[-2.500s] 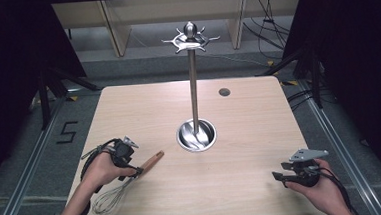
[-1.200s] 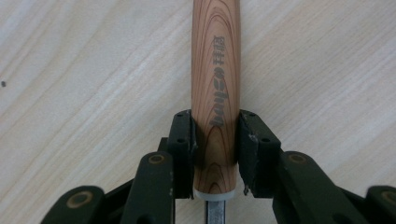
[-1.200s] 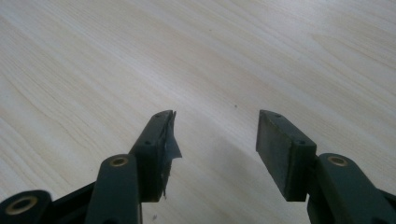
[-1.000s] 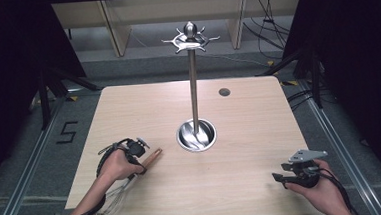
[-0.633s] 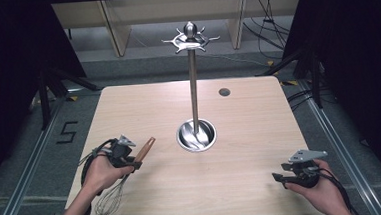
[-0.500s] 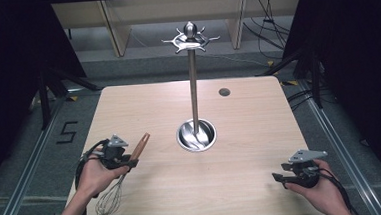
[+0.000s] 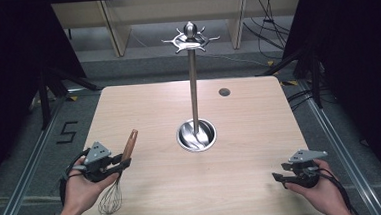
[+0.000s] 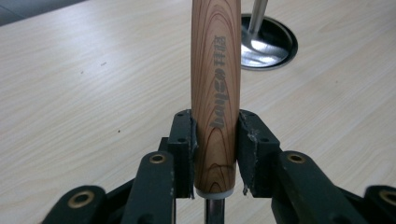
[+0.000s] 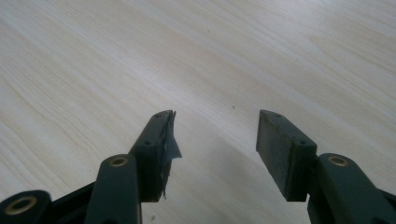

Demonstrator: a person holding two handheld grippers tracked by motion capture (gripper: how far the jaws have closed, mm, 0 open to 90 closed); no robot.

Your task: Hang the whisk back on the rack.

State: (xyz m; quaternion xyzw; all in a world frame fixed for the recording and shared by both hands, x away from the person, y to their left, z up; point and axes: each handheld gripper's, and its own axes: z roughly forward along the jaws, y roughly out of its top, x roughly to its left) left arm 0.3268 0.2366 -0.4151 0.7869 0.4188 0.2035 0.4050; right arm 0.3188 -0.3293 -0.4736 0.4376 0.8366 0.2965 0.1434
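Wood-grained and rounded, the whisk's handle sits pinched between the left gripper's black pads; its wire balloon hangs at the high view's lower left, near the table's front edge. One steel stand rises at centre. One right gripper, lower right, stands spread over bare pale laminate.

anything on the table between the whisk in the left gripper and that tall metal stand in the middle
Nothing visible does. The left gripper is shut on the whisk by its wooden handle, and only bare table lies between it and the stand. The right gripper sits open, far off to the other side.
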